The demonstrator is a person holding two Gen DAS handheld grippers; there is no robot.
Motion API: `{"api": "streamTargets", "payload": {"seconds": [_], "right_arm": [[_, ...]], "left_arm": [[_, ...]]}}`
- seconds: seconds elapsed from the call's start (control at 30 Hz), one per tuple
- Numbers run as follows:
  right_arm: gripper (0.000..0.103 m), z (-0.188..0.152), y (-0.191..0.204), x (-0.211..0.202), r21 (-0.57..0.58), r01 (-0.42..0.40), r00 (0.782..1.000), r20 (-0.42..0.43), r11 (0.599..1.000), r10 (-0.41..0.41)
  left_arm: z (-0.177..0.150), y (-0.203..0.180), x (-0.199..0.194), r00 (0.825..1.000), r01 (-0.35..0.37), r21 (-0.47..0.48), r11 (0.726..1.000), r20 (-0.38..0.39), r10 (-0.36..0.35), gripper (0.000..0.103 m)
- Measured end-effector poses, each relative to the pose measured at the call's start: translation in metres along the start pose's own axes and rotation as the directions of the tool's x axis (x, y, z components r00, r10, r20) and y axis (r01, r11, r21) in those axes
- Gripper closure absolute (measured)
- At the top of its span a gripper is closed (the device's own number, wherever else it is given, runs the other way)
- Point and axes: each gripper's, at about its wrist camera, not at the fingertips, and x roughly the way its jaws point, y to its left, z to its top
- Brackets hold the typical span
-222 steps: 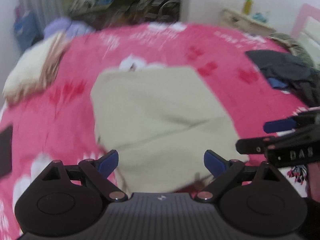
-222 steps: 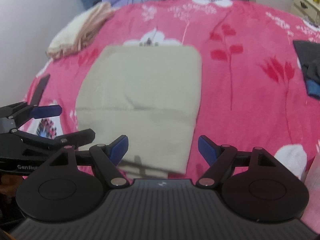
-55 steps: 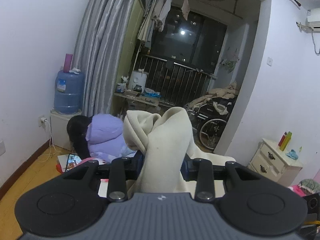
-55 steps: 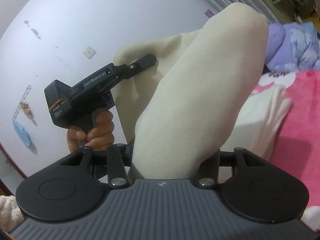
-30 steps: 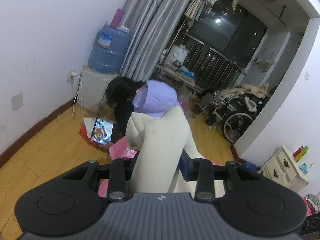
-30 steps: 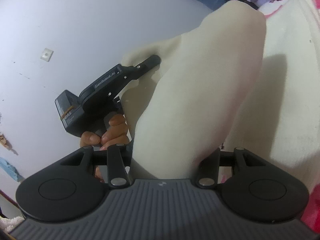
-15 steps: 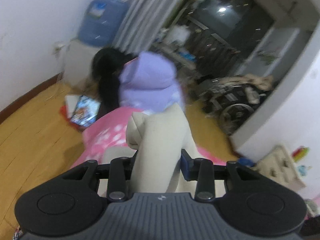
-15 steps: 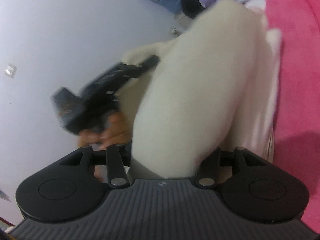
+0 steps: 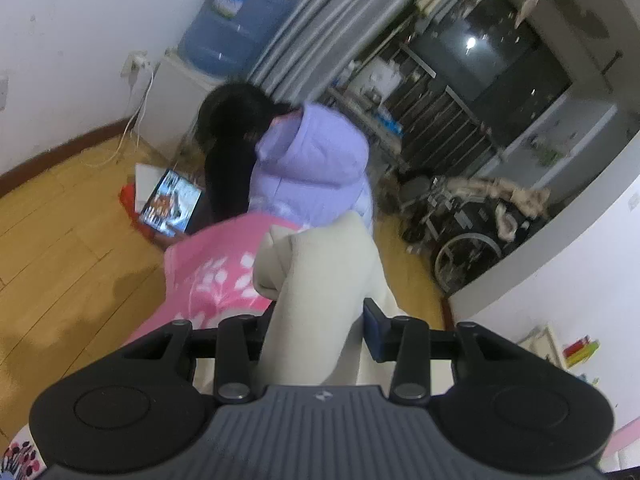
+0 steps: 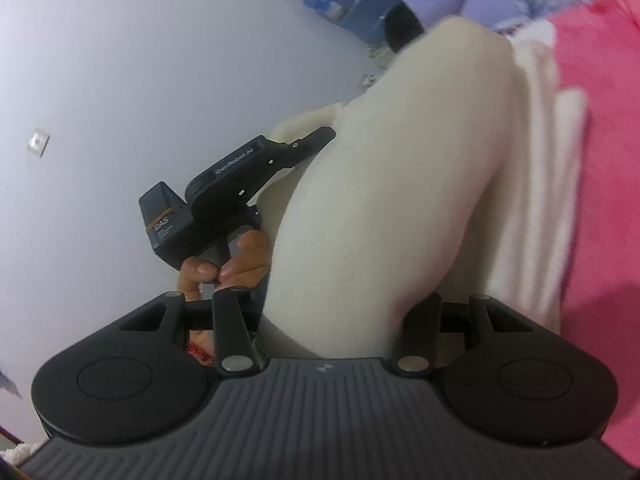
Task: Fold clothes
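Bedroom floorboards and a pink bedspread (image 9: 208, 280) are filling the background as a person at eleven o'clock is bending over a tablet. Left gripper (image 9: 316, 320) is clamping the cream garment (image 9: 320, 280) tight; right gripper (image 10: 332, 312) is pinching the same cloth, lifted above the bed. Judged mid-fold, both ends are needing to come down together, edges aligned.

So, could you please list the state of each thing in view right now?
cream garment: lifted, bunched, gripped by both grippers
left gripper: jaws shut on the garment
right gripper: jaws shut on the garment
tablet: screen lit, on the floor
pink blanket: spread on the bed
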Motion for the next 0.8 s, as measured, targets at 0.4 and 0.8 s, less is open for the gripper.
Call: {"api": "streamTargets", "payload": {"seconds": [0.4,0.8], "right_arm": [[0.056,-0.039,-0.01,-0.031,0.042,-0.038,0.996,0.084,0.998,0.034],[0.043,-0.041,-0.038,-0.06,0.085,-0.023,0.998,0.061,0.996,0.018]], "left_arm": [[0.0,-0.003,0.005,0.999,0.044,-0.021,0.999,-0.024,-0.044,0.057],[0.001,0.014,0.011,0.995,0.017,-0.153,0.988,-0.099,-0.032,0.027]]}}
